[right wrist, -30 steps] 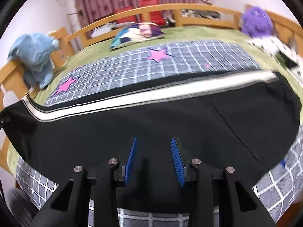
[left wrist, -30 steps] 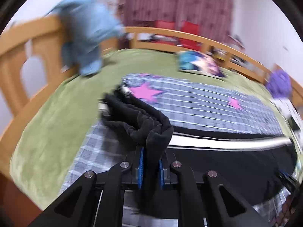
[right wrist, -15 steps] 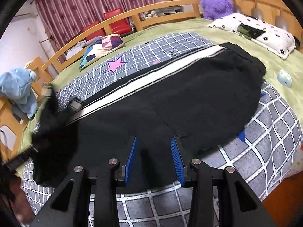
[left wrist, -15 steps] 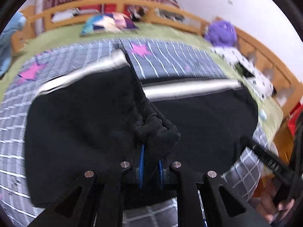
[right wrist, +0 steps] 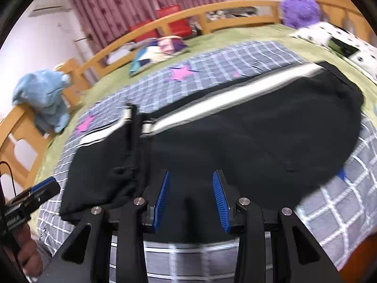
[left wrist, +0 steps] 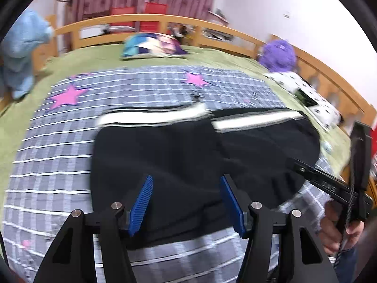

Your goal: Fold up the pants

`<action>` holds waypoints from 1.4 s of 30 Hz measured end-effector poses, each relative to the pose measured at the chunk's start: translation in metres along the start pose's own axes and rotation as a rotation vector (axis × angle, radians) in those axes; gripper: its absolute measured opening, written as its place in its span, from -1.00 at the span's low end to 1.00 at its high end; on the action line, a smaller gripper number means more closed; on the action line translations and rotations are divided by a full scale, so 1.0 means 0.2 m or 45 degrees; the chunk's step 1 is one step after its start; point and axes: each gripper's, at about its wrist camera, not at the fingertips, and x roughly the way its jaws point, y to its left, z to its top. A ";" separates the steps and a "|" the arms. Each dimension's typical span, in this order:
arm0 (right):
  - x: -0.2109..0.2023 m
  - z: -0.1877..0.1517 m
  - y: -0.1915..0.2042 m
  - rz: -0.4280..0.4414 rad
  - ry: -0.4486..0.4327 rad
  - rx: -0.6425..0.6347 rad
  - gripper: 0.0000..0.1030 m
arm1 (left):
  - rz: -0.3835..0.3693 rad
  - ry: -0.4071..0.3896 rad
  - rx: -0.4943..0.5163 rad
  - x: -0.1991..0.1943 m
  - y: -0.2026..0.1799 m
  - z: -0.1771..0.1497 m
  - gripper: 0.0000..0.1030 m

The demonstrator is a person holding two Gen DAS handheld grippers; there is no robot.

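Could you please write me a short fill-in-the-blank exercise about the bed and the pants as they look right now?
1. The black pants carry a side stripe of the colour ____.
2. The stars on the checked blanket are ____.
3. The plush toy by the headboard is ____.
4. The left gripper has just been opening; between its pads there is ____ gripped.

Missing words: white; pink; purple; nothing

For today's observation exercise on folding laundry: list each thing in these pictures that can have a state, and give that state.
Pants: lying on the blanket, one end folded over the rest, held by neither gripper.
Left gripper: open, jaws just opened, nothing pinched.
Right gripper: open, above the pants' near edge.
Blanket: spread flat on the bed.
Curtains: drawn shut.
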 end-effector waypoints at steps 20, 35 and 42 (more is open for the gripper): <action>0.12 -0.18 0.28 0.075 0.052 -0.101 -0.68 | 0.183 -0.026 -0.164 -0.08 0.50 -0.09 0.13; 0.30 -0.05 0.34 0.034 0.097 -0.147 -0.03 | 0.166 0.021 -0.258 -0.04 0.61 -0.11 0.13; 0.60 0.01 0.35 0.085 0.209 -0.081 -0.04 | 0.184 0.026 -0.238 0.00 0.59 -0.11 0.13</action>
